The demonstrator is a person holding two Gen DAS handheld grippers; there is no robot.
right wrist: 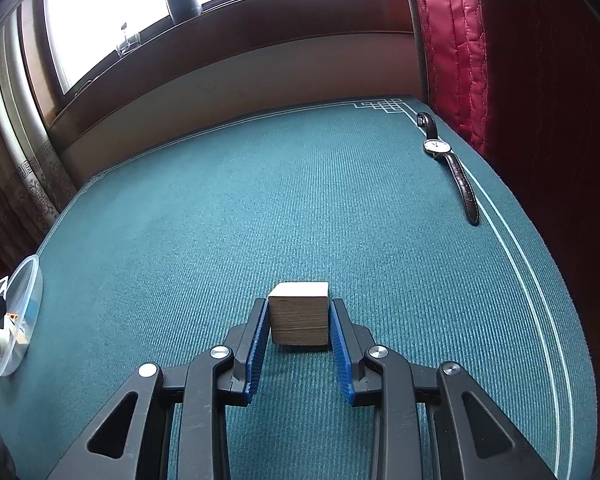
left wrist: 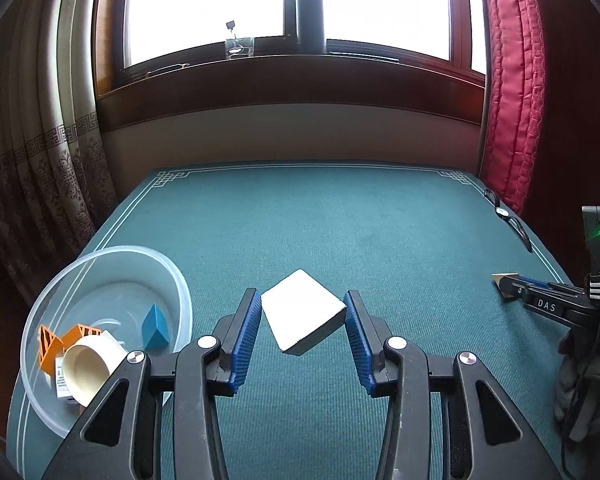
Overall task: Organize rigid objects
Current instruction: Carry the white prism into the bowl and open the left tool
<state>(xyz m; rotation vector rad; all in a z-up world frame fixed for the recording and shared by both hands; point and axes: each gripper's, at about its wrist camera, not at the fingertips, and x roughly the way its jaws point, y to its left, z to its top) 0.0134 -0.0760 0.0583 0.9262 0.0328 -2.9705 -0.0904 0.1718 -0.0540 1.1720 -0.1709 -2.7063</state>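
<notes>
Claws both loaded. My left claw [left wrist: 303, 316] pinches a white block [left wrist: 302, 312] by two corners, tilted, raised above the green bench [left wrist: 340, 224], right of the clear bowl [left wrist: 40, 312] holding orange, blue and cream pieces. My right claw [right wrist: 299, 316] is clamped on a wooden cube [right wrist: 299, 314], low over the bench. Wristwatch [right wrist: 446, 156] lies near the far right edge.

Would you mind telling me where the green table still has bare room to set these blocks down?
The widest free patch is the middle of the green table, between the clear bowl on the left and the wristwatch along the right edge, back to the wall. The bowl itself is crowded: white cup, orange pieces and blue wedge.
</notes>
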